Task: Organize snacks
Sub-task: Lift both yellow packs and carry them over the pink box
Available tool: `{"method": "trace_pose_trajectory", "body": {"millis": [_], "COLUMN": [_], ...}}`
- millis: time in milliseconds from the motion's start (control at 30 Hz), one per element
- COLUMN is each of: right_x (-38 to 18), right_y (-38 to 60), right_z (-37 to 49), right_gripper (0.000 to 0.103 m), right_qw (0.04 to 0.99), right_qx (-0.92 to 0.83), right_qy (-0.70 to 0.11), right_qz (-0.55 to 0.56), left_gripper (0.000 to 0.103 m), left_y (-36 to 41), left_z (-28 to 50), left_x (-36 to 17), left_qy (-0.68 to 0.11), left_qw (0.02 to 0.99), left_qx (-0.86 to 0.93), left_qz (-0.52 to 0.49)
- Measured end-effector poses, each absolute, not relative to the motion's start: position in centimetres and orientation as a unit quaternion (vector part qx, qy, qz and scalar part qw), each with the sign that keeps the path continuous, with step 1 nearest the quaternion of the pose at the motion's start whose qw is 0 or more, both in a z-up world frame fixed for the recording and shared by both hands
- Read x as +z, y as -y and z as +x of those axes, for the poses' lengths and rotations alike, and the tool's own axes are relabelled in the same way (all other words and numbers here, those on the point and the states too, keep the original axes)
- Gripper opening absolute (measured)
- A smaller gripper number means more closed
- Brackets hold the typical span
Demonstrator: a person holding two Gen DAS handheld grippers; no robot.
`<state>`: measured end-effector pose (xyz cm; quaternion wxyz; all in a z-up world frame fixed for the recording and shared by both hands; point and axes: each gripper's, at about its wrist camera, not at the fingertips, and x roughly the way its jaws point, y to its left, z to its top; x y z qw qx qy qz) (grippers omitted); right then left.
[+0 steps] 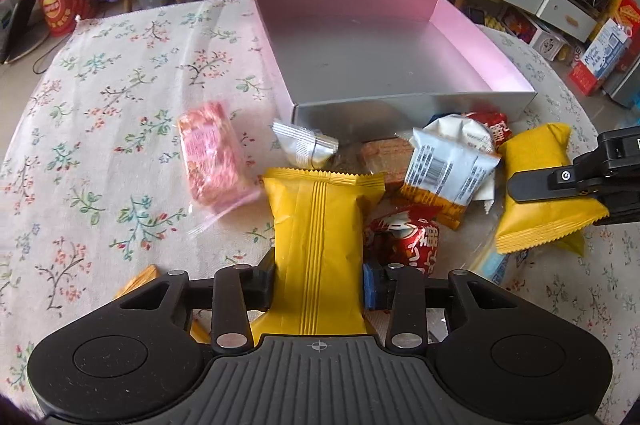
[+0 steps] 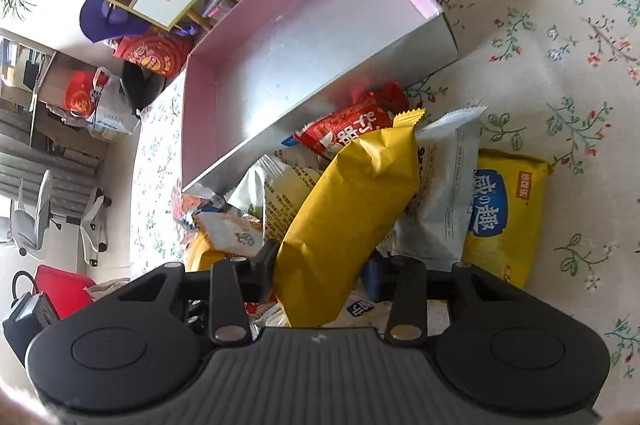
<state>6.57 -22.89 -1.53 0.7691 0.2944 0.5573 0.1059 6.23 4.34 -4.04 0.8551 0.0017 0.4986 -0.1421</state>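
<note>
- Floral-patterned cloth covers the worktop (image 1: pixel 100 73), on which an empty shallow cardboard box with pink inner walls (image 1: pixel 472 37) is set behind a heap of wrapped snacks.
- A plain yellow foil snack packet (image 1: pixel 320 249) is pinched between the jaws of the left hand-held gripper (image 1: pixel 320 285).
- A second yellow foil packet (image 2: pixel 352 221) is clamped by the right hand-held gripper (image 2: pixel 324 279), above the heap.
- The step in hand is judged to be pick-up; next, each packet must be lifted clear and carried over the box wall.
- A pink translucent packet (image 1: pixel 214 157) is shown only in the left view; a yellow biscuit pack with a blue label (image 2: pixel 504 217) only in the right.
</note>
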Motion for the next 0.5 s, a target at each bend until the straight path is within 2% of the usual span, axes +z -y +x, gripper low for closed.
{"method": "trace_pose_trajectory", "body": {"millis": [500], "right_x": [1.7], "right_y": [24.1], "right_z": [5.2], "right_gripper": [0.028], "right_qw": [0.797], "right_qx": [0.13], "right_qy": [-0.499], "right_qz": [0.313], "left_gripper": [0.036], "left_y": [-5.1], "left_z": [5.1], "left_x": [0.8], "left_qy": [-0.454], "left_qw": [0.883], "left_qx": [-0.116], "left_qz": [-0.034]}}
